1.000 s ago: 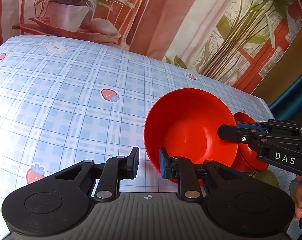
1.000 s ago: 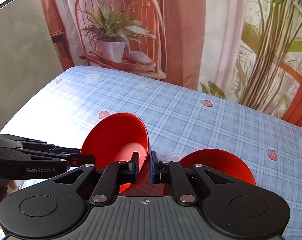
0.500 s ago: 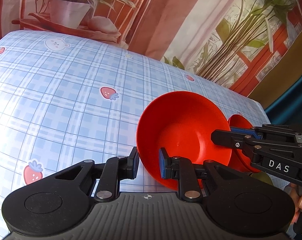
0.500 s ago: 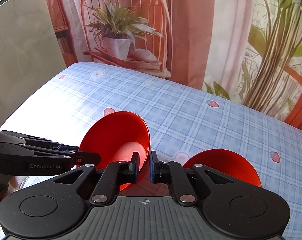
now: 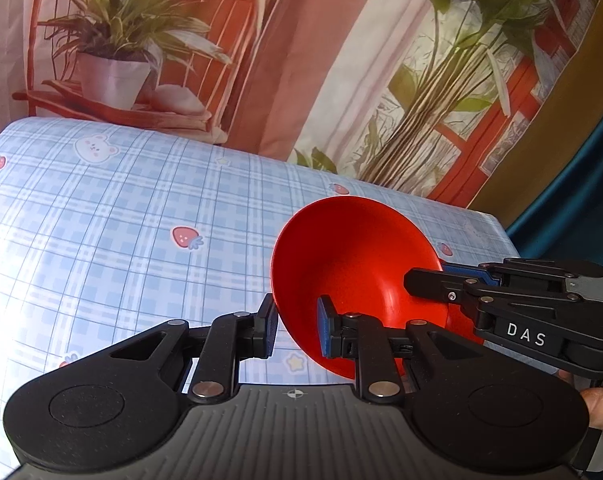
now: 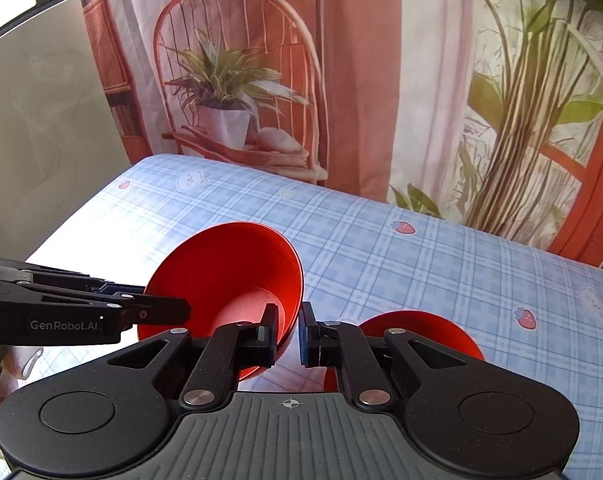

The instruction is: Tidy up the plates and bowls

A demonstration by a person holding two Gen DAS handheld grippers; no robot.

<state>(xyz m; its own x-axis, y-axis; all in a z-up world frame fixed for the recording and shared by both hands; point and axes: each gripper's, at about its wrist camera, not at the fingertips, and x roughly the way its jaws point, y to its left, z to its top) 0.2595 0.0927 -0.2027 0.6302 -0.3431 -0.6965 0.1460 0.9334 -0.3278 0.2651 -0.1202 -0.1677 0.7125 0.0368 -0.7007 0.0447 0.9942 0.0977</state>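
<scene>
A red bowl (image 5: 357, 276) hangs tilted above the blue checked tablecloth (image 5: 101, 240), held from both sides. My left gripper (image 5: 297, 324) is shut on its near left rim. My right gripper (image 5: 425, 280), marked DAS, reaches in from the right and clamps the opposite rim. In the right wrist view the same red bowl (image 6: 225, 280) has its rim pinched in my right gripper (image 6: 288, 334), and my left gripper (image 6: 161, 306) comes in from the left. A second red bowl (image 6: 421, 328) sits on the cloth behind the right finger, partly hidden.
The tablecloth (image 6: 381, 248) runs back to a printed backdrop (image 6: 241, 100) showing a chair and potted plants. The table's left edge meets a pale wall (image 6: 41, 140). A person's hand (image 5: 601, 404) shows at the right edge.
Both grippers have risen a little with the red bowl between them. More of the backdrop shows in both views. The second bowl stays on the cloth.
</scene>
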